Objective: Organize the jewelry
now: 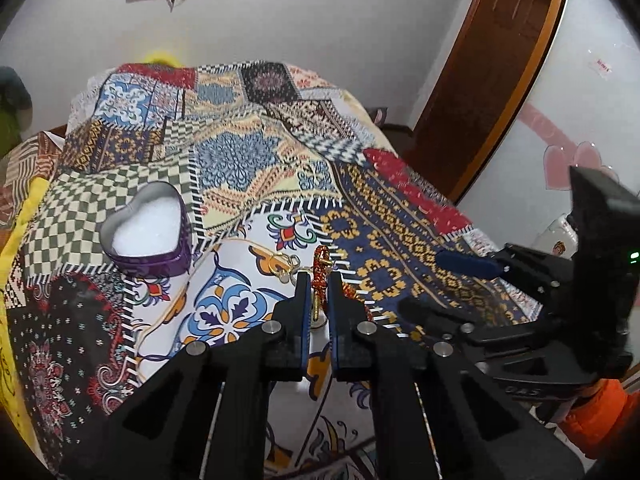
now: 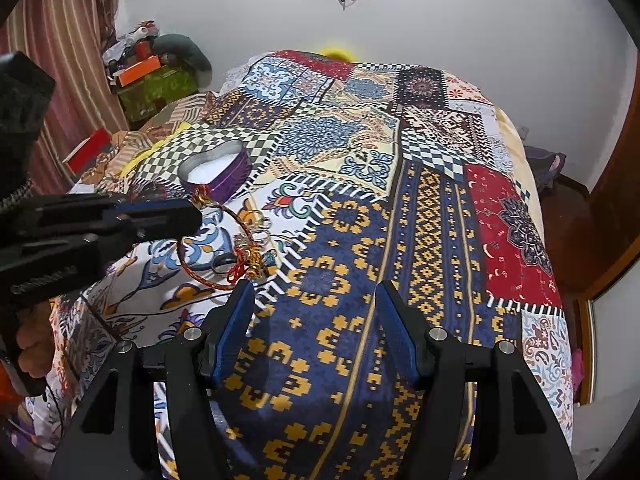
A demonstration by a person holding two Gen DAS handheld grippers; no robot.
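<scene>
White wall (image 2: 460, 12), wooden door (image 1: 492, 60), striped curtain (image 2: 68, 40).

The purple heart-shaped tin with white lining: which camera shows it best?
The left wrist view. There the purple heart-shaped tin sits near and unobstructed on the patchwork bedspread, its heart outline and white lining plain. In the right wrist view the tin is farther, smaller, and the left gripper crosses just below it.

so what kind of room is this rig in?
Most likely a bedroom: a bed under a patchwork bedspread, a wooden door frame, and striped curtains by a cluttered corner.
</scene>
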